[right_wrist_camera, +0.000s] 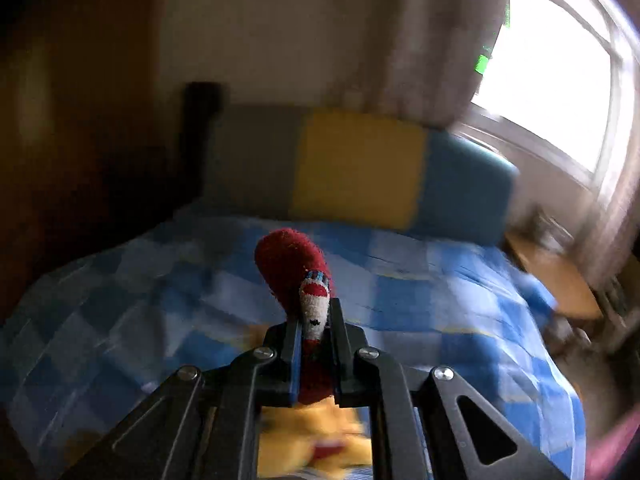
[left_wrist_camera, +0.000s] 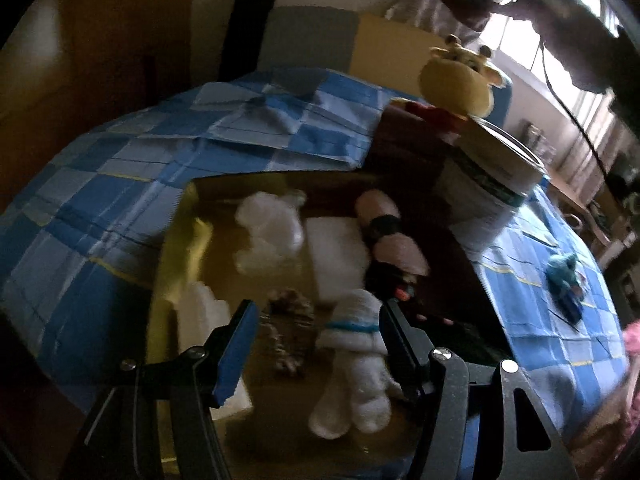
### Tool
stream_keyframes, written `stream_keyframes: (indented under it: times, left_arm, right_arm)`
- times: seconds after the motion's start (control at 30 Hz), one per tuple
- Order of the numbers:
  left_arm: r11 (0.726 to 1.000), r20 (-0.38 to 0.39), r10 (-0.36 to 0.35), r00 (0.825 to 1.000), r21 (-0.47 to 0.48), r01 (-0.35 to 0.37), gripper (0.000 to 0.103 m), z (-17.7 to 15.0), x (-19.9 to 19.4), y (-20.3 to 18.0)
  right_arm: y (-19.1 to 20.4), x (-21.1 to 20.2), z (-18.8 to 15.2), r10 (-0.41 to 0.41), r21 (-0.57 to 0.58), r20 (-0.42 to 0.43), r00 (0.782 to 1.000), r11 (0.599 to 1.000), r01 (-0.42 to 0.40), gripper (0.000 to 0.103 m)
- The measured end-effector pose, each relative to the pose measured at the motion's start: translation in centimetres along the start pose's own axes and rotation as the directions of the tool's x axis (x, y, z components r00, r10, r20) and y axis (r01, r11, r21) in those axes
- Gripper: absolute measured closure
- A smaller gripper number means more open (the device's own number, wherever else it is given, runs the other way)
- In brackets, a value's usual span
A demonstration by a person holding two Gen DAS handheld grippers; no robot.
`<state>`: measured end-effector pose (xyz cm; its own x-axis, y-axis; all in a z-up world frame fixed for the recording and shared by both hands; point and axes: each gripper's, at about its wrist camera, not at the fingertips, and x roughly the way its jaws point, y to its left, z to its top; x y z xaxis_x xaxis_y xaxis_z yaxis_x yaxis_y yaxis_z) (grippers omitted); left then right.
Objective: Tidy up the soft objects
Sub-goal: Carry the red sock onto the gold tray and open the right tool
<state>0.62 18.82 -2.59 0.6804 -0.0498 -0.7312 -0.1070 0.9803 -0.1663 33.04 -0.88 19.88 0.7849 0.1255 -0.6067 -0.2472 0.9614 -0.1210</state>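
An open cardboard box (left_wrist_camera: 188,216) lies on the bed and holds several soft things. Among them are a white bundle (left_wrist_camera: 268,232), a pink roll with a black band (left_wrist_camera: 388,232) and a white rolled sock with a blue stripe (left_wrist_camera: 356,344). My left gripper (left_wrist_camera: 318,332) hangs open over the box. The striped sock lies below, close to the right finger, and the pads do not press it. My right gripper (right_wrist_camera: 316,312) is shut on a red sock (right_wrist_camera: 288,264) with a white patterned cuff, held high over the bed. A yellow plush toy (right_wrist_camera: 320,440) shows blurred beneath it.
A blue checked cover (left_wrist_camera: 120,200) spreads over the bed. The yellow plush (left_wrist_camera: 460,80) sits behind a white tub (left_wrist_camera: 492,184) with a green label. A small blue plush (left_wrist_camera: 564,276) lies to the right. A grey, yellow and blue headboard cushion (right_wrist_camera: 360,168), a window (right_wrist_camera: 560,80) and a wooden side table (right_wrist_camera: 560,280) border the bed.
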Motion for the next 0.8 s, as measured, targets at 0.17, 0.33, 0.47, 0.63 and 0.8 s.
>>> stream_keyframes:
  times: [0.17,0.33,0.47,0.63,0.8]
  left_arm:
    - [0.998,0.026,0.052,0.998,-0.023,-0.051,0.035,0.0,-0.5,0.9]
    - [0.997,0.045,0.072,0.996,-0.036,-0.071,0.035,-0.2,-1.3,1.5]
    - [0.995,0.055,0.087,0.995,-0.048,-0.085,0.035,-0.3,-1.9,1.8]
    - [0.994,0.062,0.097,0.993,-0.057,-0.093,0.035,-0.5,-2.3,2.1]
    - [0.994,0.062,0.097,0.993,-0.062,-0.094,0.035,-0.8,-2.5,2.3]
  right_arm:
    - [8.9,-0.5,-4.4,0.202,-0.155,-0.080,0.976,0.965,-0.213,0.094]
    - [14.1,-0.2,-10.9,0.322,-0.191,-0.227,0.919,0.911,-0.366,0.094]
    - [16.1,1.2,-15.8,0.366,-0.159,-0.340,0.866,0.885,-0.437,0.094]
    - [17.0,3.2,-21.5,0.405,-0.054,-0.444,0.799,0.878,-0.475,0.094]
    - [17.9,4.1,-25.1,0.418,0.008,-0.484,0.769,0.881,-0.474,0.094]
